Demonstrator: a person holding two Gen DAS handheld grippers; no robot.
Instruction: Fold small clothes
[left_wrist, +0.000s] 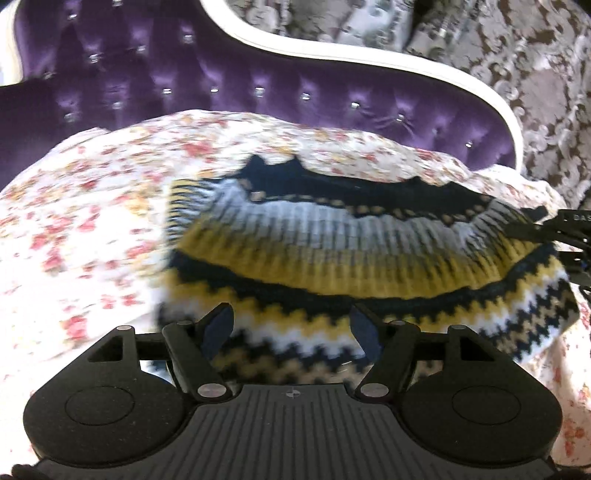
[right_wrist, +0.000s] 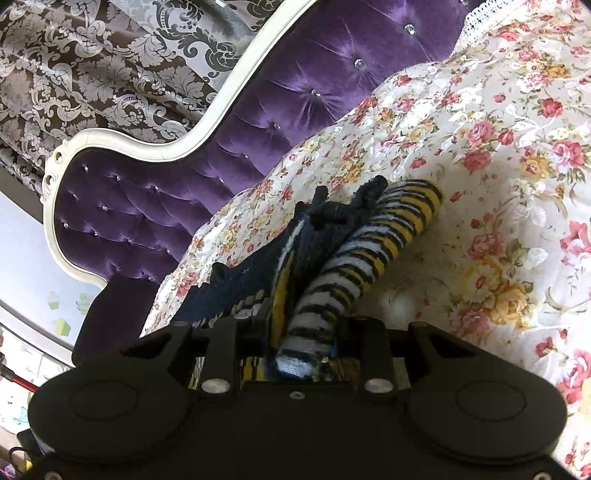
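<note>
Between the fingers of my right gripper (right_wrist: 295, 325) a bunched fold of the knitted sweater (right_wrist: 354, 254) is pinched, the jaws closed tight on the wool so that a rolled, striped part runs straight out from them and up across the bedspread (right_wrist: 480, 155). That roll is banded in black, white and mustard yellow, and beside it a dark navy part lies crumpled with little pointed corners sticking up.

My left gripper (left_wrist: 291, 328) hangs with its jaws spread wide, and I cannot tell whether its blue pads (left_wrist: 364, 330) touch the cloth. Under them the sweater (left_wrist: 351, 251) lies spread on the flowered bedspread (left_wrist: 74, 221): zigzag bands of navy, yellow, white and tan nearest me, then a ribbed stretch shading from yellow to pale grey, then a navy edge with small tan squares. This view is blurred. At its right edge my right gripper (left_wrist: 569, 229) shows at the sweater's far end.

Behind the bed stands a tufted purple headboard (left_wrist: 258, 74) with a white frame, and past it a damask curtain (right_wrist: 92, 66).
</note>
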